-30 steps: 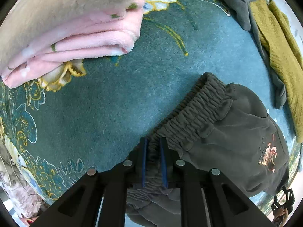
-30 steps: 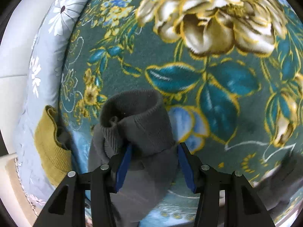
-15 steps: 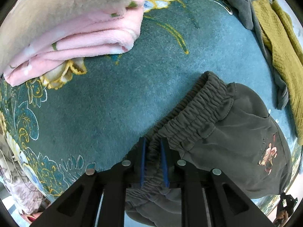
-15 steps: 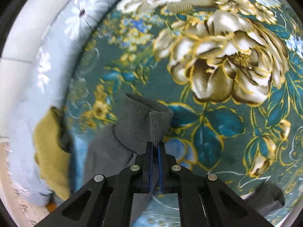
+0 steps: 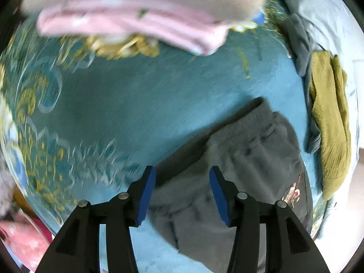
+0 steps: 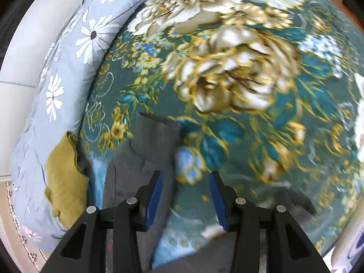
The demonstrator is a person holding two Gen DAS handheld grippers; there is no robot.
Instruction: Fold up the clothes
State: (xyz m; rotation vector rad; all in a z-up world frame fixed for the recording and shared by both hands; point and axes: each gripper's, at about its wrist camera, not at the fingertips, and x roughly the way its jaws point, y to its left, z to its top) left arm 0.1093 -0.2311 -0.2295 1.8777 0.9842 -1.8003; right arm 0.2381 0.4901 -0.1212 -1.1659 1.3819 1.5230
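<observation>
Grey trousers [image 5: 245,163] lie on the bed, on a teal floral blanket [image 5: 136,104], with the gathered waistband toward the blanket's middle and the legs running back under the left tongs [image 5: 182,188]. Those tongs are opening, blue pads well apart, with the cloth below the gap and neither pad pressing it, so they hold nothing; this reads as a release after laying the waistband down. The right tongs [image 6: 185,195] are opening too and grip nothing: the ribbed ankle cuff [image 6: 157,134] lies flat just beyond the left pad, near the blanket's edge by the daisy-print bedding [image 6: 68,72]. Placing the two ends this way suggests a fold being set.

The trousers look soft and thick, dull charcoal, with an elastic puckered waist and a small pinkish print [image 5: 292,193] on one side. The cloth is creased rather than smooth. A mustard knit [image 5: 329,125] lies beside them at the blanket's edge, and folded pink fleece [image 5: 136,22] sits at the far edge.
</observation>
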